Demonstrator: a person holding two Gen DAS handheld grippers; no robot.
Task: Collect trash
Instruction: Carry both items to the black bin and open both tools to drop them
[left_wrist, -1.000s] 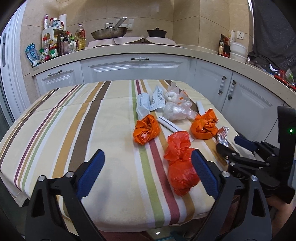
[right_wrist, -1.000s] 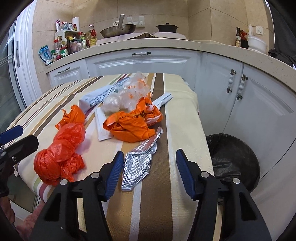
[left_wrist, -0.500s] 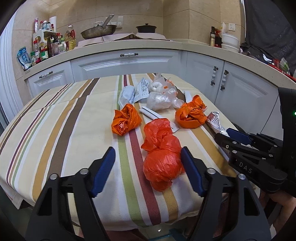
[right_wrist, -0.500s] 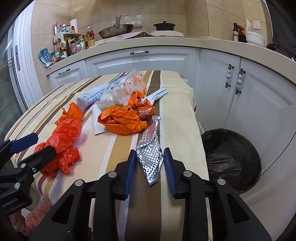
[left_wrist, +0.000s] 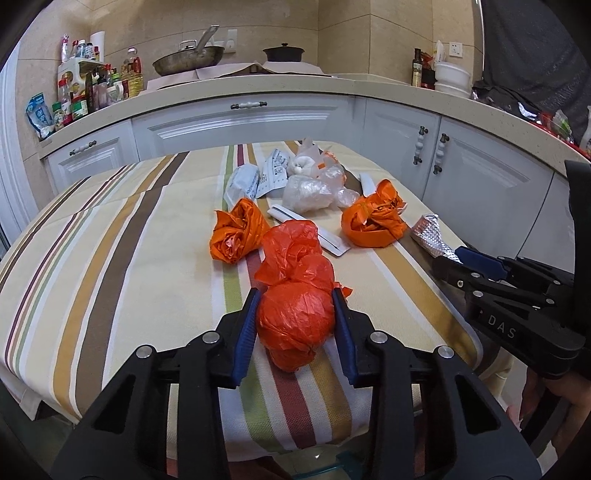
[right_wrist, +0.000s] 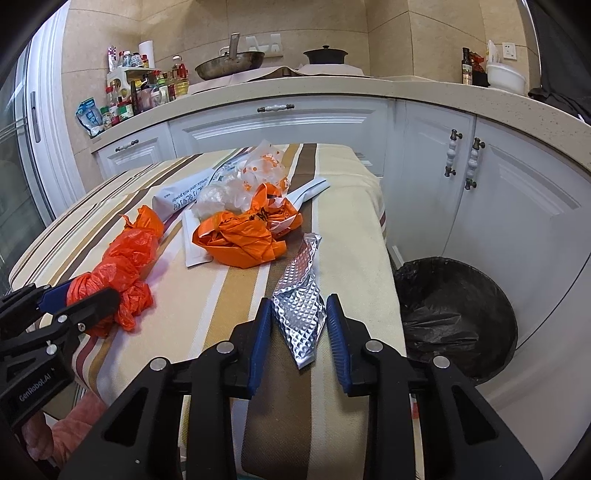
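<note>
My left gripper (left_wrist: 295, 321) is shut on a crumpled red plastic bag (left_wrist: 293, 291) at the near edge of the striped table (left_wrist: 129, 236); it also shows in the right wrist view (right_wrist: 114, 273). My right gripper (right_wrist: 298, 325) is shut on a silver foil wrapper (right_wrist: 300, 299) near the table's right edge. An orange bag (left_wrist: 371, 221) and a smaller orange bag (left_wrist: 236, 230) lie behind. Clear plastic bags (left_wrist: 314, 186) and white paper wrappers (left_wrist: 258, 179) lie farther back.
A black-lined trash bin (right_wrist: 454, 314) stands on the floor right of the table. White cabinets (left_wrist: 240, 122) and a counter with a pan (left_wrist: 188, 61), pot and bottles run behind and to the right.
Both grippers moved forward and closed. The left closed on the red bag. The right closed on the foil wrapper.
</note>
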